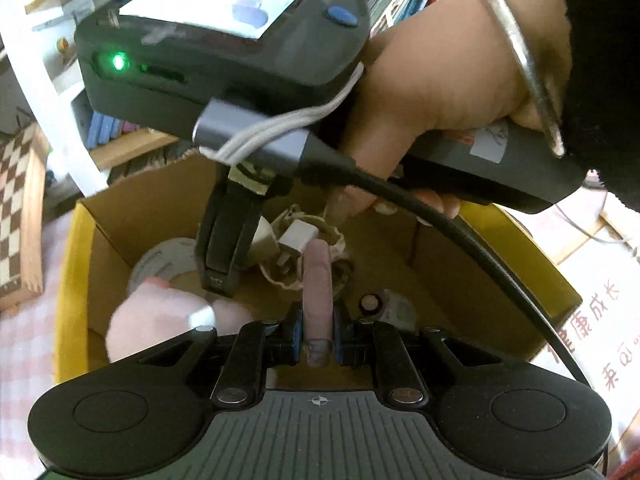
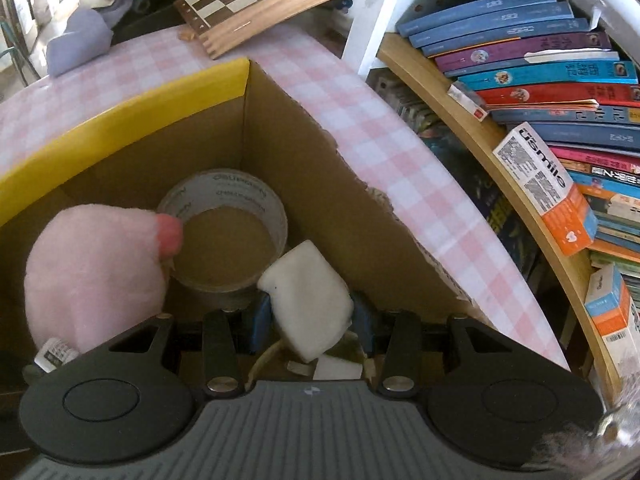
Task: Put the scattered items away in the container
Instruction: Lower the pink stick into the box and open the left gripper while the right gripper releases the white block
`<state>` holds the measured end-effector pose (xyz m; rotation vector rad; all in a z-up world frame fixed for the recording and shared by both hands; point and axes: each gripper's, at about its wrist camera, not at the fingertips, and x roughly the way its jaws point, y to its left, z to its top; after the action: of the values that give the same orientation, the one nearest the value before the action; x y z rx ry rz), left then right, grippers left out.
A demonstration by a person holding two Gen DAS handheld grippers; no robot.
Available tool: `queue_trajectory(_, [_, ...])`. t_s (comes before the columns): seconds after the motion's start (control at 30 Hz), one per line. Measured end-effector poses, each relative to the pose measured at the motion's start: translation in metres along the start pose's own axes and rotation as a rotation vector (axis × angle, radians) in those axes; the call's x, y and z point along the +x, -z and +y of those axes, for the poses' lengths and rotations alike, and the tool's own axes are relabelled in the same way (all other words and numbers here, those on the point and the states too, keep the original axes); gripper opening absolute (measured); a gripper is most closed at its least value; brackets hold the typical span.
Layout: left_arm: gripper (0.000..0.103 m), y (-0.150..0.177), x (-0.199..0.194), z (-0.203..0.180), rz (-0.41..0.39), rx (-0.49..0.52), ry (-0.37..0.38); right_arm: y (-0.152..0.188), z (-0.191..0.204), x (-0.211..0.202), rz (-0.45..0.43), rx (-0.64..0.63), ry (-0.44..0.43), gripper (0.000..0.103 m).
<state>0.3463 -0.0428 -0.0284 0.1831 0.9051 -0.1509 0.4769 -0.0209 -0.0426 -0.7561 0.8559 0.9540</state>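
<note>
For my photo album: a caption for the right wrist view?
Right gripper holding white foam block inside brown cardboard box.

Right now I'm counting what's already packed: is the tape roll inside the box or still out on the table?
Inside. The tape roll lies flat on the floor of the cardboard box, beside the pink plush toy.

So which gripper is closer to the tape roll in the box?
Right. The right gripper sits just beside the tape roll; the left gripper is farther, past the pink plush.
</note>
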Motion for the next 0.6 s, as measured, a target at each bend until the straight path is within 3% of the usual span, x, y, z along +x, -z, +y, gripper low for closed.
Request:
queue_trajectory(0.37, [0.022,0.003,-0.008,-0.004,-0.035,0.031,-0.030,-0.002,-0.002,0.003,-0.005,0.026,-0.013,0.043])
queue_trajectory(0.47, [0.038,0.005,-0.015,-0.008,-0.055,0.041,-0.059,0.000,-0.002,0.000,-0.010,0.044,-0.018,0.047])
queue_trajectory(0.53, [0.052,0.007,-0.024,-0.010,-0.080,0.046,-0.065,0.001,-0.003,-0.003,-0.021,0.062,-0.035,0.060])
queue_trajectory(0.6, [0.057,0.009,-0.034,-0.012,-0.106,0.051,-0.063,0.002,-0.004,-0.010,-0.039,0.083,-0.038,0.070])
